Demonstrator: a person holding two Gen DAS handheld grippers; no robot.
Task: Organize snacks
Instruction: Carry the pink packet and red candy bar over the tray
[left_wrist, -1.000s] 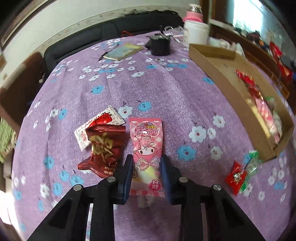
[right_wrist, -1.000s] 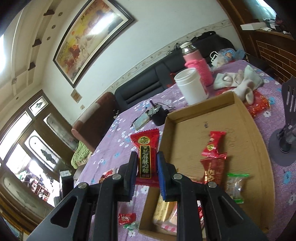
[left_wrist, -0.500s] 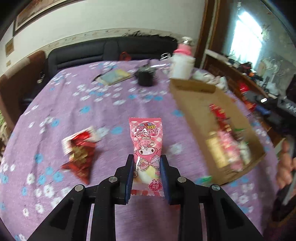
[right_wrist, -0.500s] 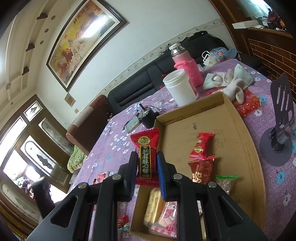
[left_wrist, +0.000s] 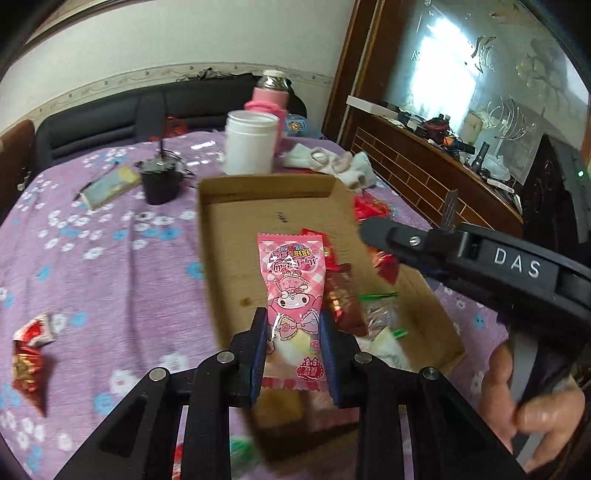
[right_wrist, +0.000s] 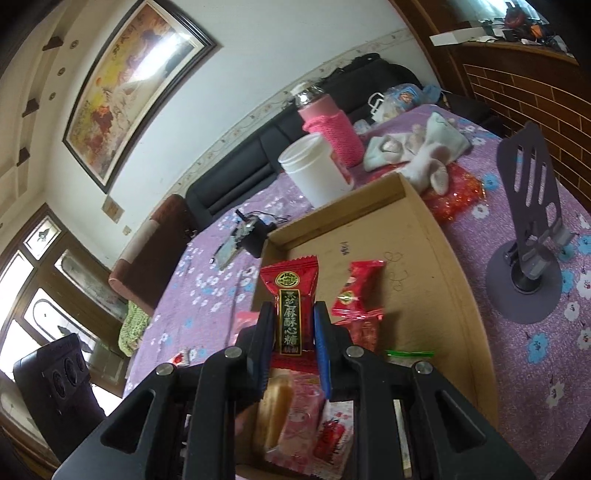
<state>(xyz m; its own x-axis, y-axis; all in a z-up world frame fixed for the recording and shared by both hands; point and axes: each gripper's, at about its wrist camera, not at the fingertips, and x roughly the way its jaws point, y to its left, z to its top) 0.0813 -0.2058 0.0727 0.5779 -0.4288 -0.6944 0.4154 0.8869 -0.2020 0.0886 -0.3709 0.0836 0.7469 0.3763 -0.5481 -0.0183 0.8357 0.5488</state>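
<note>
My left gripper (left_wrist: 292, 332) is shut on a pink cartoon snack packet (left_wrist: 291, 295) and holds it over the open cardboard box (left_wrist: 236, 236). In the right wrist view my right gripper (right_wrist: 295, 325) is shut on a red candy packet with a black label (right_wrist: 290, 295), also held above the box (right_wrist: 436, 258). Several snacks lie in the box: red packets (right_wrist: 356, 288), a yellow bar (right_wrist: 275, 410) and a green-sealed clear bag (right_wrist: 408, 356). The right gripper's black arm (left_wrist: 480, 258) reaches in from the right in the left wrist view, with a hand (left_wrist: 532, 398) behind it.
A red foil packet (left_wrist: 29, 362) lies on the purple flowered tablecloth (left_wrist: 110, 277) at left. Behind the box stand a white jar (left_wrist: 251, 144), a pink-sleeved flask (left_wrist: 269, 96), a black cup (left_wrist: 159, 184) and a rag (right_wrist: 417, 151). A grey phone stand (right_wrist: 524, 240) sits right of the box.
My left gripper lifted the pink packet off the cloth and carried it right, over the box. The right gripper stayed shut on its red packet and drifted a little closer over the box.
</note>
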